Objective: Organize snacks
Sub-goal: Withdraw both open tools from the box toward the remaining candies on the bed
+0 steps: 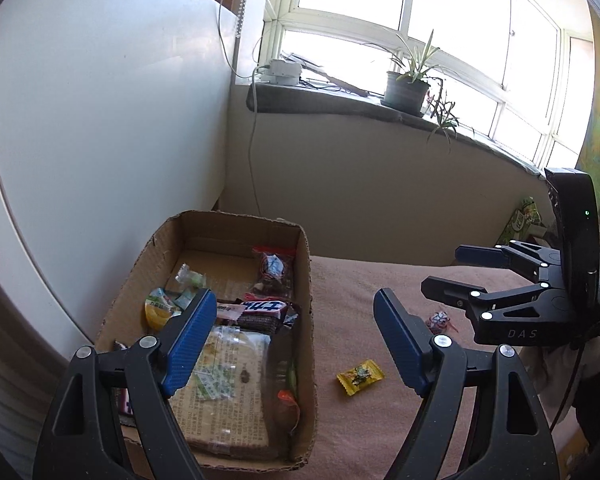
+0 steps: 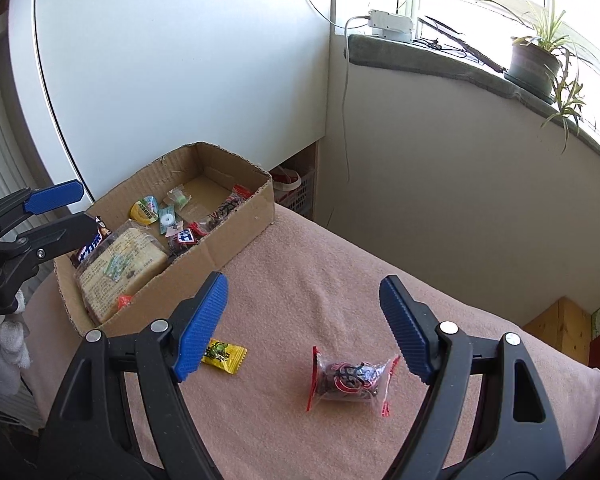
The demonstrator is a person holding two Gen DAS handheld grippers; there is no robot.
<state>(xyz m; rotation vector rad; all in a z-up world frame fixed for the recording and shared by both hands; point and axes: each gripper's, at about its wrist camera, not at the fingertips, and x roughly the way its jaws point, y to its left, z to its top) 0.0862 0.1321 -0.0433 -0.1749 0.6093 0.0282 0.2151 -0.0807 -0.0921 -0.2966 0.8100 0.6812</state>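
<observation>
A cardboard box [image 1: 304, 312] [image 2: 236, 224] holds several snacks, among them a large clear cracker pack [image 1: 224, 392] [image 2: 120, 268] and a dark chocolate bar [image 1: 260, 312]. A yellow candy [image 1: 360, 376] [image 2: 224, 354] and a red-edged clear packet [image 2: 350, 378] [image 1: 440, 320] lie on the pink blanket outside the box. My left gripper [image 1: 296, 340] is open and empty over the box's right wall. My right gripper [image 2: 304, 328] [image 1: 448, 272] is open and empty above the blanket, just above the red packet.
The pink blanket [image 2: 340, 280] covers the surface. A white cabinet [image 1: 100, 100] stands behind the box. A potted plant [image 1: 408, 84] sits on the window sill. A wooden box [image 2: 560, 328] stands beyond the blanket's right edge.
</observation>
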